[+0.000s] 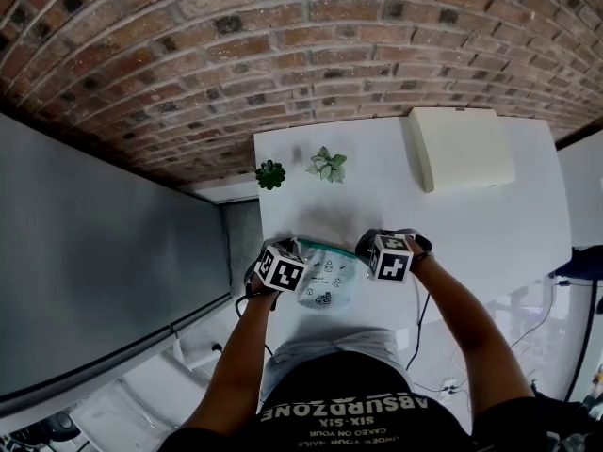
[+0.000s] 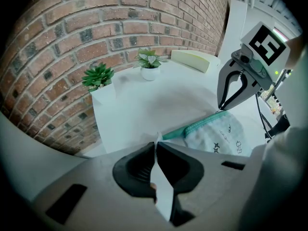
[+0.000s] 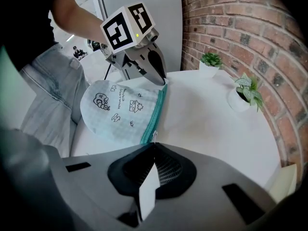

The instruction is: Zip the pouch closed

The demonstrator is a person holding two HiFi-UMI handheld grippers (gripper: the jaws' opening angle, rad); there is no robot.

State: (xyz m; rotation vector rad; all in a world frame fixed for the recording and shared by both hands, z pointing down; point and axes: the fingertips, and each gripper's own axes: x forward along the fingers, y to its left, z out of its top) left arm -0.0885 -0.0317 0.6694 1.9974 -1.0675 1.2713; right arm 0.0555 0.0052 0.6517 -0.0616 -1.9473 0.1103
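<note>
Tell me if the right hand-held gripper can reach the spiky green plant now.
Probably not yet: the right hand-held gripper is shut on the zipper pull of the pouch. The table toward the spiky green plant looks bare, so the way is free once it lets go.

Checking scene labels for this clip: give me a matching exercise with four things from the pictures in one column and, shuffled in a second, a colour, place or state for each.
Things:
1. zipper band
2. succulent
3. flat box
4. left hand-held gripper

Descriptions:
A. cream-coloured, far right on the table
B. shut on the end of the pouch
C. teal
D. dark green, at the table's corner by the brick wall

Pairs: 1-C, 2-D, 3-A, 4-B
</note>
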